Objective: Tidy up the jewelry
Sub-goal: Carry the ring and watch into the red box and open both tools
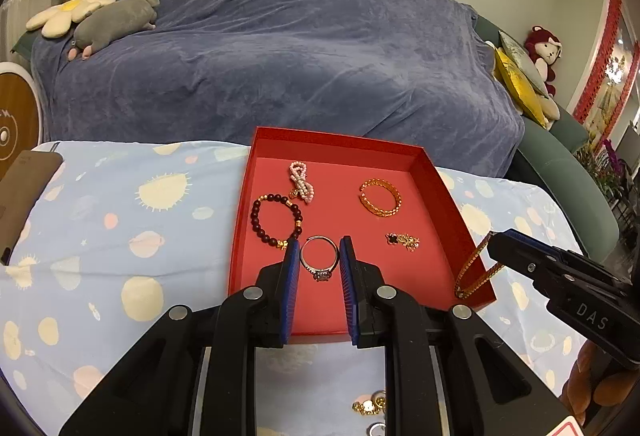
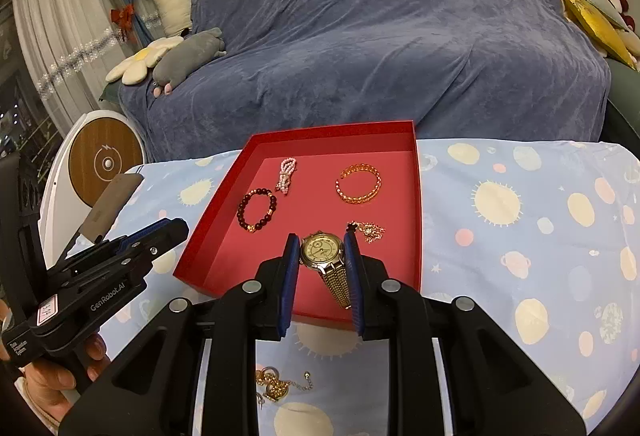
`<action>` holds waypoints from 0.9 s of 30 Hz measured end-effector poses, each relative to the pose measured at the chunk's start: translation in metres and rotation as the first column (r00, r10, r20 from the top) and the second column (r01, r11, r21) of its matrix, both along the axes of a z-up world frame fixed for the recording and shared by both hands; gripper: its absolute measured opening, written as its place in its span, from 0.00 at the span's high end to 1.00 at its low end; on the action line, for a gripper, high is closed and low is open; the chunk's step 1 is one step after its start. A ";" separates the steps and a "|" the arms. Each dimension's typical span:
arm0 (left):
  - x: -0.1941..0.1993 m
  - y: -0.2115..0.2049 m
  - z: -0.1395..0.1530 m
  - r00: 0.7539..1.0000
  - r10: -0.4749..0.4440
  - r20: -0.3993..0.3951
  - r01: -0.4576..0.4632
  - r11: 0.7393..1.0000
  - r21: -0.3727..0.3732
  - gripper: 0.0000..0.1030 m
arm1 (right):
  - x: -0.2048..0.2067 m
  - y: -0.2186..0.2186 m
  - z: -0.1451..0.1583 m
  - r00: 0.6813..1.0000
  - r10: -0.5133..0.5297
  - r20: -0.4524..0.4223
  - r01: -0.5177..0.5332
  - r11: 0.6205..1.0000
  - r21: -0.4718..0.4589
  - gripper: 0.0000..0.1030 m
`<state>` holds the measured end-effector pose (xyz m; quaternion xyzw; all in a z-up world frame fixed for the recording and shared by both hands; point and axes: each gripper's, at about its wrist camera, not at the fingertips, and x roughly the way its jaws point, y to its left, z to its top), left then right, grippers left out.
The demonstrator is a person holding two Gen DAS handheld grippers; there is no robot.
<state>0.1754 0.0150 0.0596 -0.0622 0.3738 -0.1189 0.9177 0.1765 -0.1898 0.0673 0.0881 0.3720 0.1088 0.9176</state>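
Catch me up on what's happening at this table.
A person holding a gripper in each hand is sorting jewelry into a red tray. The left gripper holds a silver ring over the tray's near end; the right gripper holds a gold watch there too. Already lying in the tray: a dark bead bracelet, a pink pearl piece, a gold bangle and a small clover charm. More gold pieces wait on the cloth.

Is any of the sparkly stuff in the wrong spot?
Yes. A little heap of gold jewelry lies on the tablecloth, outside the red tray where the bracelets sit. Also, the right gripper holds a gold watch above the tray, not yet set down.
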 end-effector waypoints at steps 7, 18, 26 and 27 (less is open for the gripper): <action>0.023 0.003 -0.007 1.000 0.012 -0.024 -0.012 1.000 -0.017 0.83 | 0.017 -0.003 0.001 0.999 -0.034 0.010 0.033 0.999 0.027 0.79; 0.049 0.002 -0.021 0.998 0.013 -0.055 -0.012 1.000 0.016 0.83 | 0.037 0.005 -0.043 0.995 -0.054 -0.085 0.051 0.998 -0.039 0.79; 0.057 0.011 -0.037 0.994 0.027 -0.110 -0.025 1.000 0.017 0.82 | 0.042 0.000 -0.055 0.991 -0.070 -0.118 0.065 0.997 -0.049 0.78; 0.057 0.011 -0.039 0.993 0.031 -0.113 -0.029 0.999 0.023 0.82 | 0.041 -0.001 -0.056 0.990 -0.074 -0.119 0.069 0.996 -0.048 0.78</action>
